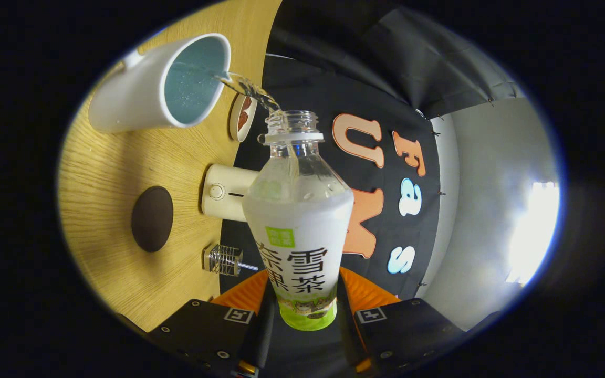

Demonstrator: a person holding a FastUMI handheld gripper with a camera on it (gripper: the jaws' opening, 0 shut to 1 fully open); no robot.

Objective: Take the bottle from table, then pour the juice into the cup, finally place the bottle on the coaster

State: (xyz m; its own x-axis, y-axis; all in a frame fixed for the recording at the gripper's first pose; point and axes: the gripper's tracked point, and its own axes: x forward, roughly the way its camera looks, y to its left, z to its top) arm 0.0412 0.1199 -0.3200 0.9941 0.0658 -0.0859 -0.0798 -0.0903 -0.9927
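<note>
Firmly clamped between the hand-held gripper's (pixel 302 315) fingers, the uncapped bottle (pixel 297 220) tips toward the cup (pixel 139 89), streaming clear liquid in.

Tool (pixel 302 310) rolled sideways, fingers (pixel 258 320) clamped on bottle (pixel 297 226)

One bottle (pixel 297 220), one cup (pixel 139 89), two coasters: dark (pixel 152 218), patterned (pixel 243 116); one cream device (pixel 226 191); one wire gadget (pixel 223 260).

The bottle (pixel 298 220) sits clamped between the tongs (pixel 302 315), the cup (pixel 163 84) just beyond its mouth (coaster (pixel 152 218) nearby).
</note>
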